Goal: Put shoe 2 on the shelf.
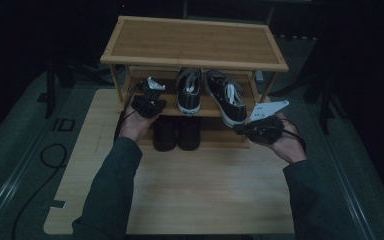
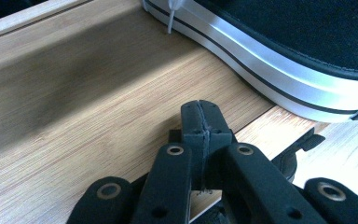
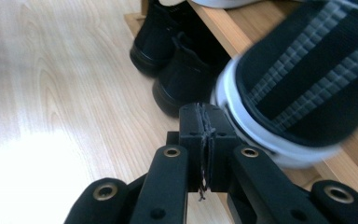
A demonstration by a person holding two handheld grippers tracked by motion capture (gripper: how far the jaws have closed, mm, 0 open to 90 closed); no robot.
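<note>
A wooden shoe rack [image 1: 195,42] stands on a light wooden board [image 1: 190,185]. On its middle shelf [image 2: 74,102] sit two black sneakers with white soles, one in the middle [image 1: 189,90] and one to the right [image 1: 226,97]. My left gripper [image 1: 151,94] is over the shelf's left end, shut and empty [image 2: 200,105], and the middle sneaker's white sole [image 2: 284,70] lies just beyond it. My right gripper [image 1: 241,128] is at the shelf's front right, shut with nothing held [image 3: 200,109]. The right sneaker's heel [image 3: 303,79] overhangs the shelf edge right beside its tips.
Two plain black shoes [image 1: 164,132] [image 1: 188,132] stand side by side under the middle shelf, also seen in the right gripper view [image 3: 182,88]. The rack's top shelf carries nothing. A black cable [image 1: 50,155] loops on the dark floor to the left.
</note>
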